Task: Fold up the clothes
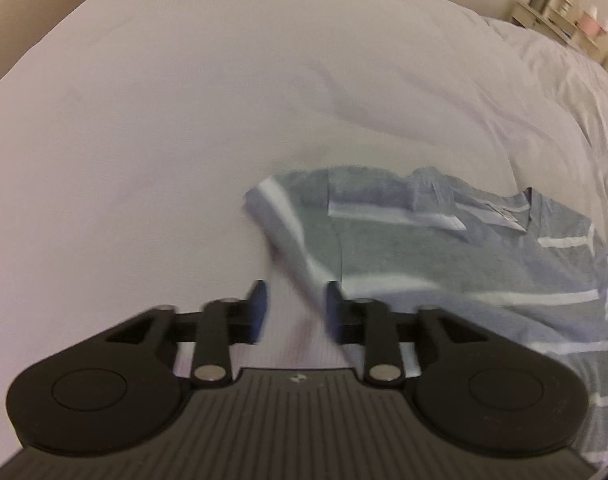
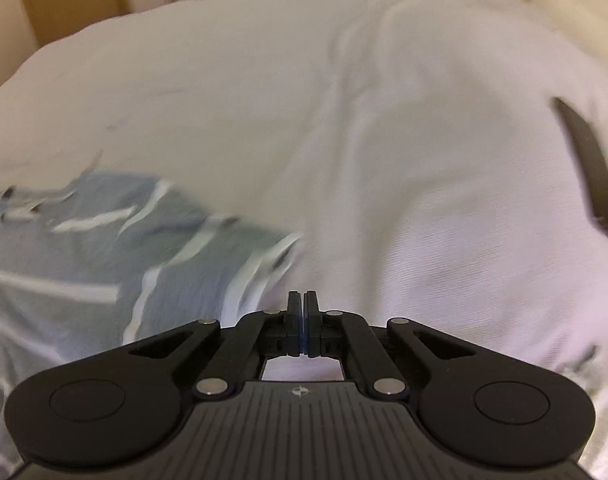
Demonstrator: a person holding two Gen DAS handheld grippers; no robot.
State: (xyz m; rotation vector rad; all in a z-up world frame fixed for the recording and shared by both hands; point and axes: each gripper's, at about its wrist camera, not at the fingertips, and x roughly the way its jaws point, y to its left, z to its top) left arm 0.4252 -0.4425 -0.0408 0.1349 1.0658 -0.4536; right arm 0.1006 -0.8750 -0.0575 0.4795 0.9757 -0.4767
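Now the striped shirt [image 1: 444, 256] is lying partly folded on the bed [image 1: 184, 120]; left tongs [image 1: 296, 304] are gaping at its sleeve edge, right tongs [image 2: 303, 316] are pressed together, empty, probably lining up another fold.

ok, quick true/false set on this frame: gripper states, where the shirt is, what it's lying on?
1. The left gripper is open. True.
2. The right gripper is open wide. False: its fingers are shut together, with nothing visible between them.
3. The grey-blue white-striped T-shirt lies on a white bedsheet. True.
4. The shirt is hanging in the air. False: it lies on the sheet.
5. In the right wrist view the shirt sits to the left. True.
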